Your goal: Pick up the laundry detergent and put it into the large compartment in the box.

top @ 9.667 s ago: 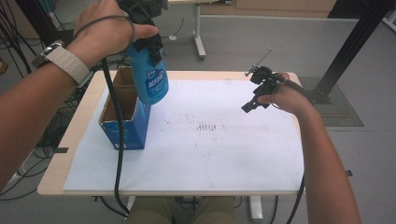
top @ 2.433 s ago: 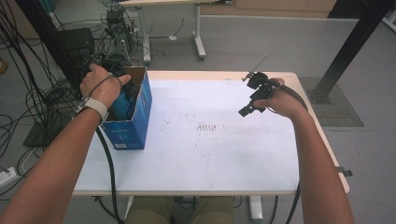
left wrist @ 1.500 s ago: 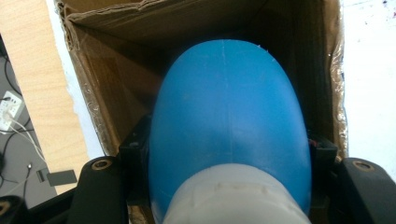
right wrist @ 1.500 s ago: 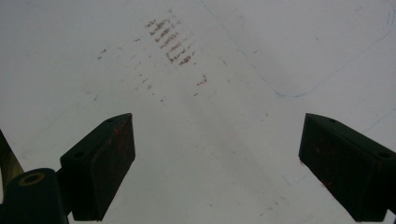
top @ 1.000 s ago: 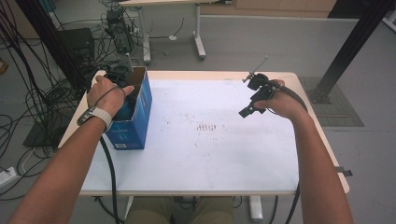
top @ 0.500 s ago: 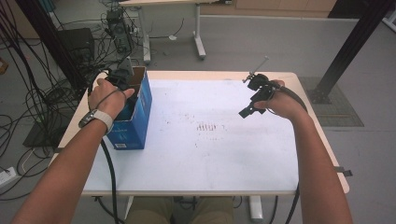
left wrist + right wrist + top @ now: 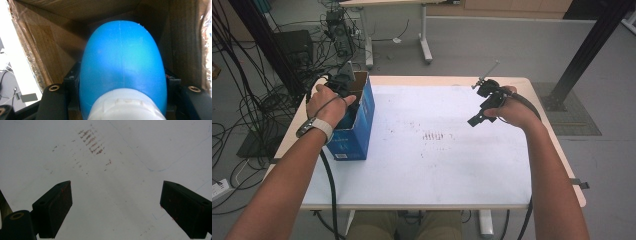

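Blue bottle (image 7: 122,70) w/ white cap, cap end nearest the left tool's camera, body pointing down into the cardboard box (image 7: 45,50). Left tool (image 7: 343,87) clamped on bottle just above the cap, jaws either side; seen from above it sits in the box mouth, hand on top. Box (image 7: 357,130), blue outside, stands at left edge of tabletop (image 7: 437,165). Right tool (image 7: 479,112) hovers over right half of tabletop, jaws wide, nothing between them; faint reddish smudges (image 7: 91,141) on the white surface beyond. Judgement: bottle mostly lowered in, not let go; left to do: release, pull left tool out.
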A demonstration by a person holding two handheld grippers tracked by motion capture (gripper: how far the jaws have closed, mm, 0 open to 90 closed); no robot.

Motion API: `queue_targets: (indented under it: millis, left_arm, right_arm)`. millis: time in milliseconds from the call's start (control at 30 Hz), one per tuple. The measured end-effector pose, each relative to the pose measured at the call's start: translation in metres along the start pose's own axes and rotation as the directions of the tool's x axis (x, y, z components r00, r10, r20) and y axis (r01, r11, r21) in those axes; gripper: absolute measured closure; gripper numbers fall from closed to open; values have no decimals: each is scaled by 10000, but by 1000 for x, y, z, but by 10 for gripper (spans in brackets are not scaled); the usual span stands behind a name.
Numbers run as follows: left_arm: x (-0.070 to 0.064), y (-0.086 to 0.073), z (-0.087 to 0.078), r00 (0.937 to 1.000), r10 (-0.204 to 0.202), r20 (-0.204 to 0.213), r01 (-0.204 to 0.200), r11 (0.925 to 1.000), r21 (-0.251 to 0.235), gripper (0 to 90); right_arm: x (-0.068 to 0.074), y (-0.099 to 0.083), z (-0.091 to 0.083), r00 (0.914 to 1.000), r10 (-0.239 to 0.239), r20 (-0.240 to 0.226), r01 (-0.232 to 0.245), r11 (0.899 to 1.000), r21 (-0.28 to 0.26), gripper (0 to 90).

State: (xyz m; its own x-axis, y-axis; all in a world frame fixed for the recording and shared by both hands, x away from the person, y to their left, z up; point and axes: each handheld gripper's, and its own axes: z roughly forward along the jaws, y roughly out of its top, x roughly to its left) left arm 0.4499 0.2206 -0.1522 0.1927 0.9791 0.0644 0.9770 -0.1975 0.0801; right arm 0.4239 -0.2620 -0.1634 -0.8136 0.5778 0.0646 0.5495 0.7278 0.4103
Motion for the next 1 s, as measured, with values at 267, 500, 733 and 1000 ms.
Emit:
queue_targets:
  millis: [267,500,733,1000]
  left_arm:
    - [1,0,0,10000,12,9,-11,10000,-19,377]
    - [2,-1,0,10000,10,47,-10,10000,-44,377]
    - [3,-2,0,10000,21,76,-20,10000,-60,376]
    - [3,-2,1,10000,32,60,-31,9999,-102,376]
  right_arm:
    - [0,-1,-2,10000,44,10,-44,10000,-10,108]
    - [0,-1,-1,10000,14,21,-14,10000,-7,108]
    - [0,-1,-1,10000,26,15,-26,10000,2,109]
    - [0,0,-1,10000,27,6,-27,10000,24,108]
